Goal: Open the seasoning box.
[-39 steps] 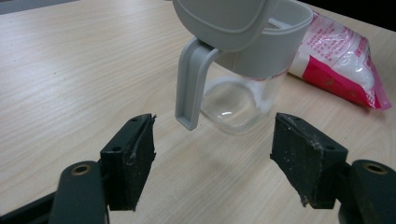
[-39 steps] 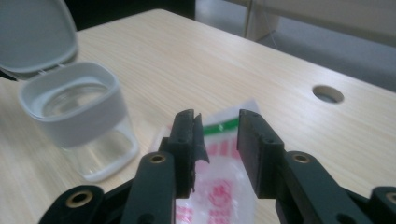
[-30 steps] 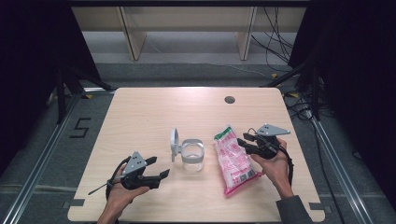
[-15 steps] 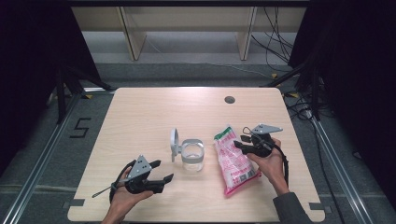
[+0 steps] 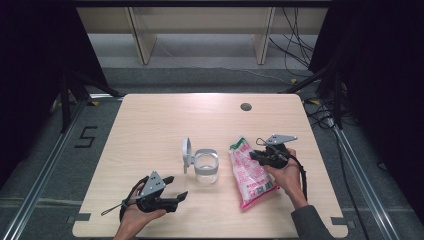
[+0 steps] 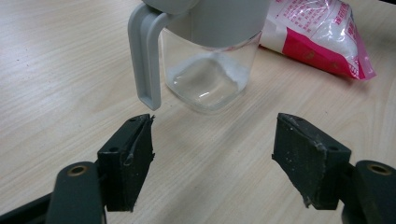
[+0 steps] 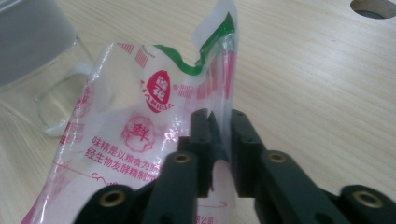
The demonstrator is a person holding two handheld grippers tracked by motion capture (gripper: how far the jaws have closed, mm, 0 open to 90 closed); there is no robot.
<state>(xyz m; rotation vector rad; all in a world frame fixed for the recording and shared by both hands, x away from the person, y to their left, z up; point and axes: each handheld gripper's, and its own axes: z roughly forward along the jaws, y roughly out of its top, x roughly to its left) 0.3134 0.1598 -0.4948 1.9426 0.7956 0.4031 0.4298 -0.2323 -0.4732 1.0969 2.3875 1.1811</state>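
A pink and clear seasoning bag [image 5: 250, 175] with a green top strip lies on the table right of centre. My right gripper [image 5: 261, 156] sits at the bag's upper right edge. In the right gripper view its jaws have just been closing and my right gripper [image 7: 219, 133] is shut on the thin edge of the bag [image 7: 149, 112]. A glass jar [image 5: 205, 167] with its grey lid [image 5: 186, 154] flipped open stands mid-table. My left gripper [image 5: 175, 191] rests open near the front edge, pointing at the jar [image 6: 210, 65], with nothing between its jaws [image 6: 212, 158].
The wooden table [image 5: 150, 125] has a round cable hole [image 5: 245, 106] at the back right. A little white powder lies in the jar's bottom. The bag's lower end [image 6: 322, 37] lies just right of the jar. Cables trail off the table's right side.
My right gripper has moved a little left and down onto the bag's edge, and its jaws have closed on it. The left gripper has hardly moved.
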